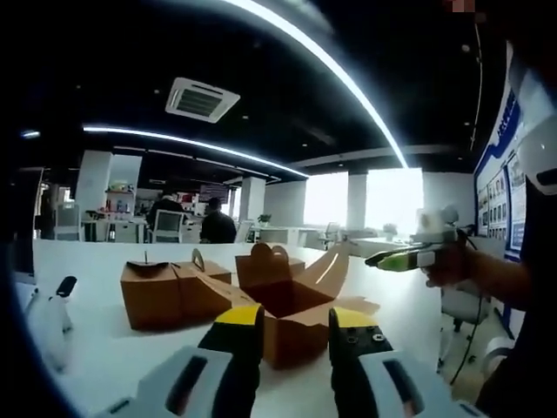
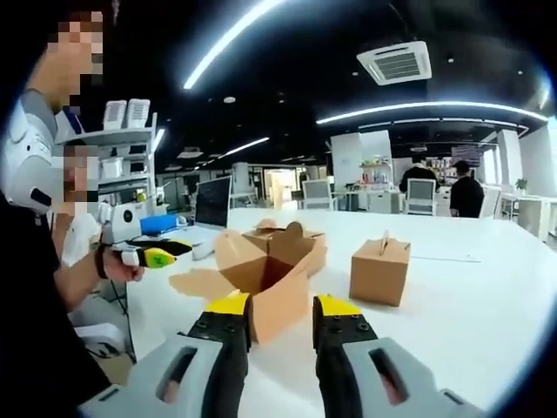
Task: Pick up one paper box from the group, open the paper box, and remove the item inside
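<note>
A: Left gripper view. The left gripper [image 1: 296, 335] has its jaws apart, nothing between them. Just ahead on the white worktop [image 1: 96, 348] sits the open paper box [image 1: 300, 300], flaps splayed outward.

B: Contents?

A: Cannot tell. The near wall of the box and the yellow jaw tips stand in the way of its inside. Two closed boxes [image 1: 174, 292] stand touching each other to its left, and a further box with a curved handle [image 1: 268, 266] sits behind it.

B: Right gripper view?

A: The right gripper [image 2: 283, 326] is likewise released, jaws spread, holding nothing. The same open paper box [image 2: 261, 279] lies just beyond the tips, one flap lying flat toward the left. A single closed box [image 2: 380, 270] stands apart to the right, with another box [image 2: 291, 244] close behind the open one.

B: Anything else near?

A: A person's hand [image 2: 122, 261] at the left edge of that view holds a green and yellow tool [image 2: 157, 254], off the worktop edge. The left gripper view has the same tool [image 1: 405, 259] at the right. A monitor [image 2: 212, 202] stands at the far left of the worktop. A small white object with a dark tip [image 1: 61, 300] lies at the left edge in the left gripper view; blurred, perhaps a bottle.

B: Background?

A: Two seated people [image 1: 191, 222] at far desks, a ceiling vent [image 1: 202, 99], long light strips overhead, bright windows [image 1: 370, 200].
</note>
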